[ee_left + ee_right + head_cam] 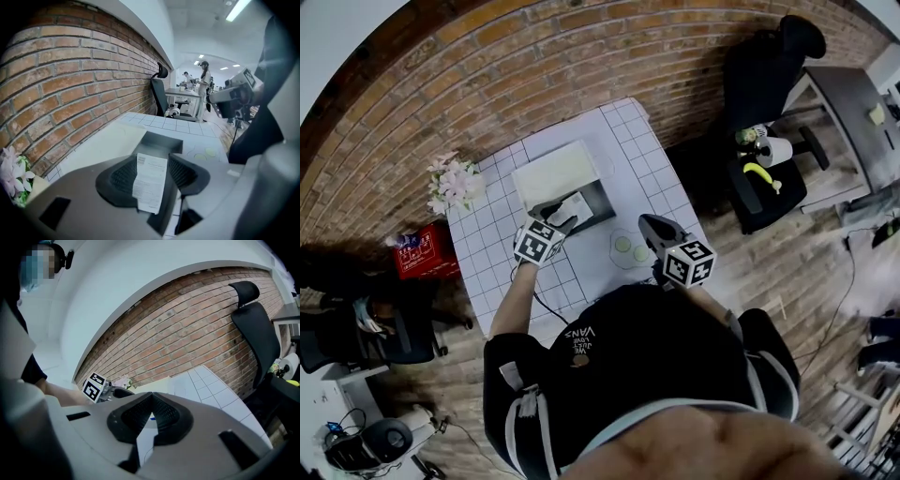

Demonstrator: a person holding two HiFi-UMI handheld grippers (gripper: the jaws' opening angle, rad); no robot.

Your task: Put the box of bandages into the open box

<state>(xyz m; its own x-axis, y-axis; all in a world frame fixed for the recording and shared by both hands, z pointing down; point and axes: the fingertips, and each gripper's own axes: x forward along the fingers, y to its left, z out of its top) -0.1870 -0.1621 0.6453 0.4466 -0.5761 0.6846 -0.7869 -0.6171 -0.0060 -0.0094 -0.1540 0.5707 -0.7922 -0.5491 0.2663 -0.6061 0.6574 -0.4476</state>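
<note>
The white box of bandages stands on end between the jaws of my left gripper, its lower end down in the dark open box. The jaws stand wide on either side of it and I see no squeeze on it. The open box's white lid lies flat behind it, towards the brick wall. My right gripper hangs over the table's right part, shut with nothing in it.
The table has a white grid cloth. Two pale green discs lie near the right gripper. Pink flowers stand at the table's left corner, a red crate on the floor beside them. A black office chair stands at the right.
</note>
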